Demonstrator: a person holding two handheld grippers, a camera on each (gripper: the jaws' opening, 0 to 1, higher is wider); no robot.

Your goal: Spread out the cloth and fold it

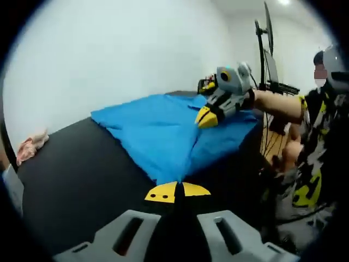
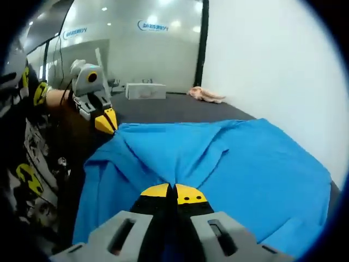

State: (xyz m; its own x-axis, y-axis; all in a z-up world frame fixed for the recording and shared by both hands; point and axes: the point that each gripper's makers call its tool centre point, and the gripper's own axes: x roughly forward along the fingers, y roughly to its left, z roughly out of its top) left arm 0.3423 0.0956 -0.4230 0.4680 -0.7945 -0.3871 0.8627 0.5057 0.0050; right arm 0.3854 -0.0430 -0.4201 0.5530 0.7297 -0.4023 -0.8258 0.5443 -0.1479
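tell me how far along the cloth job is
Done: the blue cloth lies mostly spread on the black table. In hand: the left gripper and right gripper each pinch a part of the cloth's edge. Left: no clean fold shows yet, so the folding remains.

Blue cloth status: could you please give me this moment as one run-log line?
blue cloth: on black table | left tongs: shut on corner | right tongs: shut on edge

One blue cloth [image 1: 163,134], one pink rag [image 1: 31,146], two claws, one white box [image 2: 145,90].
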